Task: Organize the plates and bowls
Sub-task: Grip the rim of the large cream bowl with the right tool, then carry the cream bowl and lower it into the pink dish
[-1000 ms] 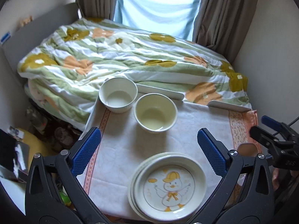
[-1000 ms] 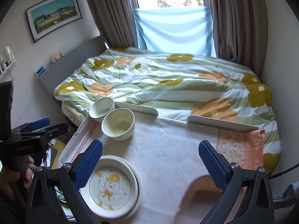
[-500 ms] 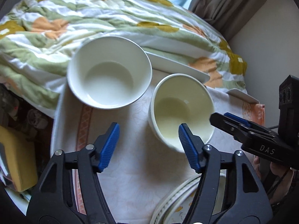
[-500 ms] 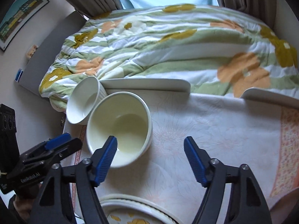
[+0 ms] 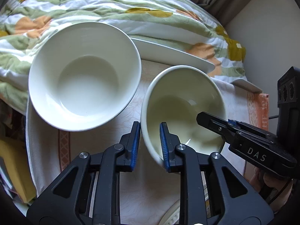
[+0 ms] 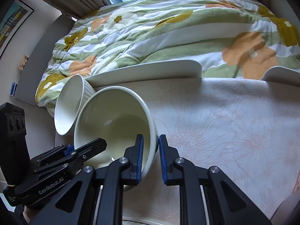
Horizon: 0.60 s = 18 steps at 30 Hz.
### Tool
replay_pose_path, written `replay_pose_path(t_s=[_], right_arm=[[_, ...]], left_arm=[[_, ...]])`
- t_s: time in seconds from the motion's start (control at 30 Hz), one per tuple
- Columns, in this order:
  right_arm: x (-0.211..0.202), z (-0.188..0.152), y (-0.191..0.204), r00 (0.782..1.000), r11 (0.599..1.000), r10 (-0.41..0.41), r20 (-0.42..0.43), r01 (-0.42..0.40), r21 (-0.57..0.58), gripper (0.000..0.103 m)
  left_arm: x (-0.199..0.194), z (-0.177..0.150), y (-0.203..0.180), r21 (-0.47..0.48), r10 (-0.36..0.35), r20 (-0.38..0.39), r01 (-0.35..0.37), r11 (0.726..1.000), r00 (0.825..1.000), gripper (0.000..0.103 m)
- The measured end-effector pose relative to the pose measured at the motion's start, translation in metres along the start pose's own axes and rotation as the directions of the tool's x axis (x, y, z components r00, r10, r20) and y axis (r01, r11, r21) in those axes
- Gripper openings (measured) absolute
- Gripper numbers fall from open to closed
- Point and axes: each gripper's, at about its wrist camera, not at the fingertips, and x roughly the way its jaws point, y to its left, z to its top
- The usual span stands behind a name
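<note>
A cream bowl (image 5: 184, 105) stands on the table, tilted. My left gripper (image 5: 149, 144) is shut on its near left rim, one pad inside and one outside. My right gripper (image 6: 151, 158) is shut on its right rim; it shows in the left wrist view (image 5: 234, 131) reaching into the bowl from the right. The same bowl shows in the right wrist view (image 6: 114, 125). A white bowl (image 5: 84, 75) sits just left of it, also in the right wrist view (image 6: 70, 105). A stack of plates (image 5: 172, 215) peeks in at the bottom edge.
The table carries a pale floral cloth (image 6: 225, 127) with an orange border (image 5: 63, 148). White rails (image 6: 150, 71) edge its far side. A bed with a flowered quilt (image 6: 159, 26) lies behind. The table's left edge is close to the white bowl.
Both grippers moved in from above the table to the cream bowl and closed on opposite sides of its rim. The bowl now sits tilted.
</note>
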Motion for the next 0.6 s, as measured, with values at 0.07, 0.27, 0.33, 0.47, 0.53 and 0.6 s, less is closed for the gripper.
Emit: replay_pose_path(t_s=[0.07, 0.27, 0.33, 0.47, 0.53, 0.6], right_arm=[[0.000, -0.001, 0.003, 1.000, 1.000, -0.016, 0.001, 0.016, -0.015, 0.015], [-0.004, -0.002, 0.004, 1.000, 1.000, -0.017, 0.007, 0.017, -0.009, 0.015], [-0.006, -0.002, 0.005, 1.000, 1.000, -0.021, 0.014, 0.021, -0.010, 0.015], [-0.014, -0.001, 0.006, 0.999, 1.000, -0.021, 0.027, 0.021, -0.009, 0.015], [-0.022, -0.002, 0.004, 0.999, 1.000, -0.019, 0.035, 0.019, 0.000, 0.015], [-0.034, -0.004, 0.002, 0.999, 1.000, -0.017, 0.048, 0.017, 0.009, 0.015]], left_arm=[[0.000, 0.001, -0.002, 0.004, 0.010, -0.003, -0.010, 1.000, 1.000, 0.019], [-0.003, 0.000, -0.003, 0.010, 0.017, -0.012, -0.017, 1.000, 1.000, 0.019], [-0.005, -0.001, -0.006, 0.017, 0.025, -0.008, -0.025, 1.000, 1.000, 0.019], [-0.014, 0.001, -0.013, 0.019, 0.016, -0.005, -0.016, 1.000, 1.000, 0.019], [-0.022, 0.001, -0.020, 0.025, 0.013, 0.000, -0.013, 1.000, 1.000, 0.019], [-0.032, 0.001, -0.031, 0.041, 0.009, 0.012, -0.009, 0.999, 1.000, 0.019]])
